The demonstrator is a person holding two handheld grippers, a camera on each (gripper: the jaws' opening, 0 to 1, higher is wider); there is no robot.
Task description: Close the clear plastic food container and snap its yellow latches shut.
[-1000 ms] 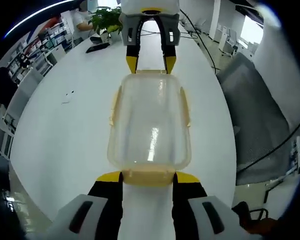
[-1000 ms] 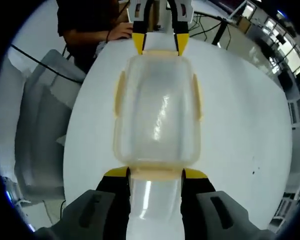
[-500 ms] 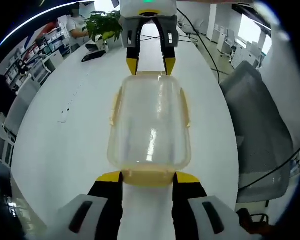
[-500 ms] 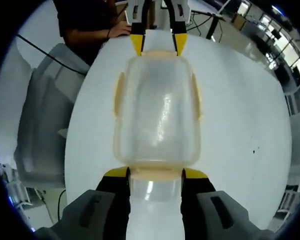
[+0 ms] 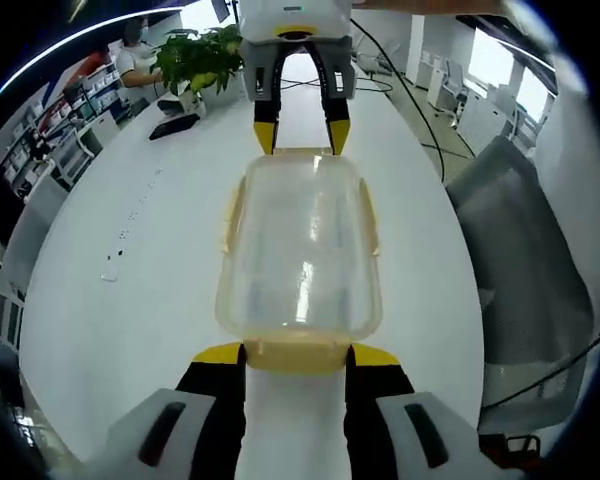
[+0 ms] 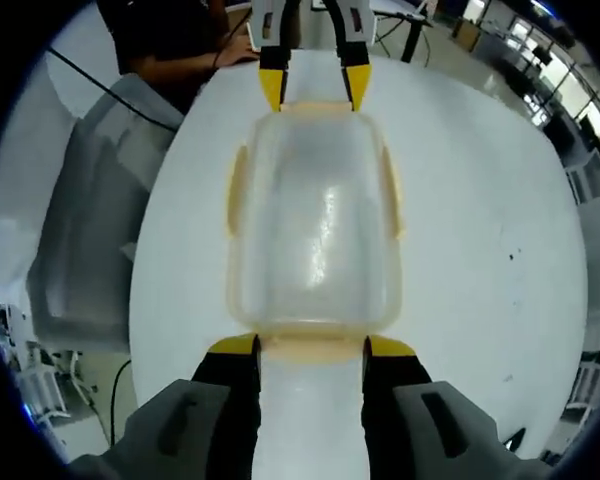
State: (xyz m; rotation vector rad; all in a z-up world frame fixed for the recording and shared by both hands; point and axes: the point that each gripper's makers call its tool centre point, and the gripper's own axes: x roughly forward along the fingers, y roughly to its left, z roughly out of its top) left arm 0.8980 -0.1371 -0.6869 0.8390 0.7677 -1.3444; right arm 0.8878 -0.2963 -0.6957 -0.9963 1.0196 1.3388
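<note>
Left gripper (image 5: 296, 352): jaws spread, yellow tips flanking the near end latch (image 5: 297, 353) of the container (image 5: 300, 250). Whether they touch it cannot be told. Right gripper (image 6: 311, 345): jaws likewise spread, either side of the opposite end latch (image 6: 313, 346). Container lies on the white table (image 5: 130, 280) between the two grippers, lid on. Side latches (image 5: 228, 215) lie along its long edges. A potted plant (image 5: 195, 55) stands at the far end of the table.
</note>
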